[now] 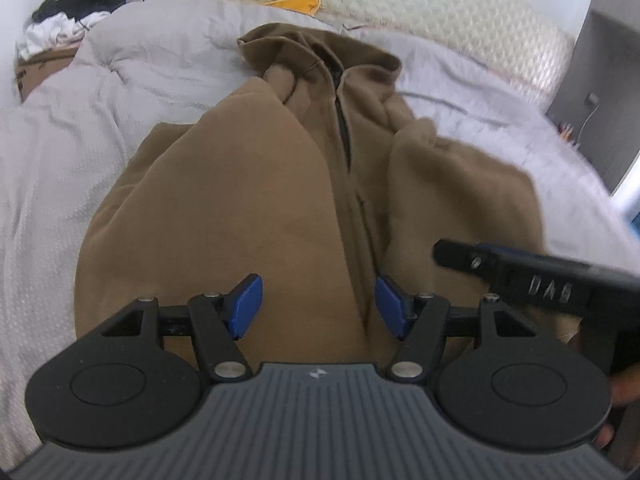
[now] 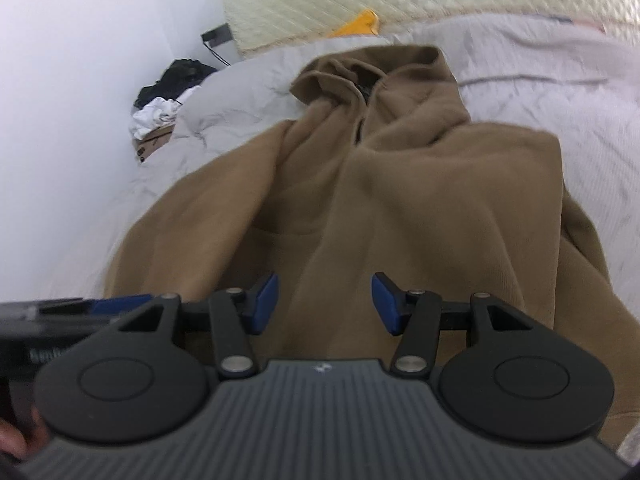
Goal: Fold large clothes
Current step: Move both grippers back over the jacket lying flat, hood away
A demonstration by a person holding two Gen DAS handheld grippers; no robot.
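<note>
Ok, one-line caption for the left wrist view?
Open left tool poised over a brown zip hoodie spread on a grey duvet, right tool alongside.

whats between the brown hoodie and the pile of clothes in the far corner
Only rumpled grey bedding lies between the brown hoodie and the pile of clothes. Both wrist views show it; nothing else sits on that stretch.
</note>
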